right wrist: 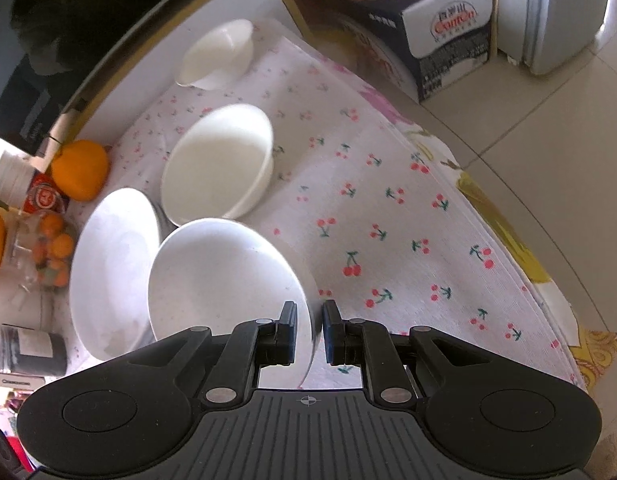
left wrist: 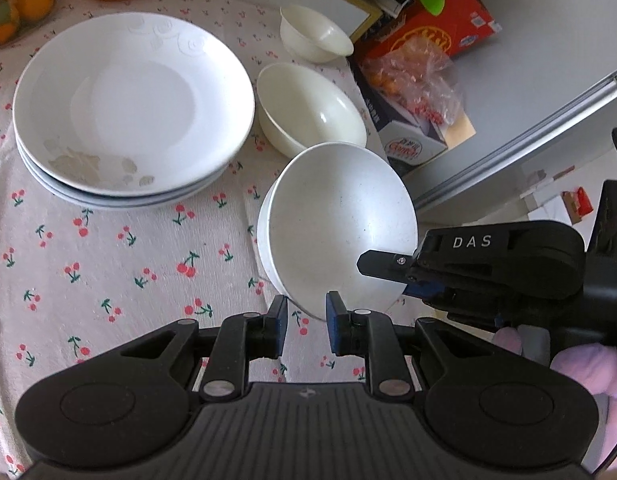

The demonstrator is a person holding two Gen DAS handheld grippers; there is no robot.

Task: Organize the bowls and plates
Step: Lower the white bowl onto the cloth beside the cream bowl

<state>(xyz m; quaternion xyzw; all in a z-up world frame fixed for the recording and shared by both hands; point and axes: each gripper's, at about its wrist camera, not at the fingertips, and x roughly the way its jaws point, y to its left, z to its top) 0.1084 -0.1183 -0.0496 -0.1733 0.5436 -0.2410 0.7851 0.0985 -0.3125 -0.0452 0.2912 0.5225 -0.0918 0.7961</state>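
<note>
Left gripper (left wrist: 306, 330): clamped on the near rim of the white bowl (left wrist: 340, 228), one pad inside, one outside.
Right gripper (right wrist: 309, 334): pinching the same bowl's rim; in my left view its finger lies inside the bowl on the right.
Held bowl: tilted, off the cherry-print cloth (left wrist: 108, 272), empty; just beside the plate stack and near the middle bowl.
Risk, slip: I judge the glazed rim could slide out of thin pads if my two hands pull apart or twist against each other.
Risk, knock: coming down at this tilt, the bowl's far edge could clip the middle bowl (left wrist: 310, 108) or the plate stack (left wrist: 128, 112).
Risk, nesting: set in crooked, it could rock or chip the bowl beneath.
Plate stack: deep white plates, top one empty.
Middle bowl: cream, empty, upright.
Small bowl (left wrist: 314, 34): farthest, empty, at the cloth's edge.
Box (left wrist: 412, 136): a clear bag of small orange things rests on it.
</note>
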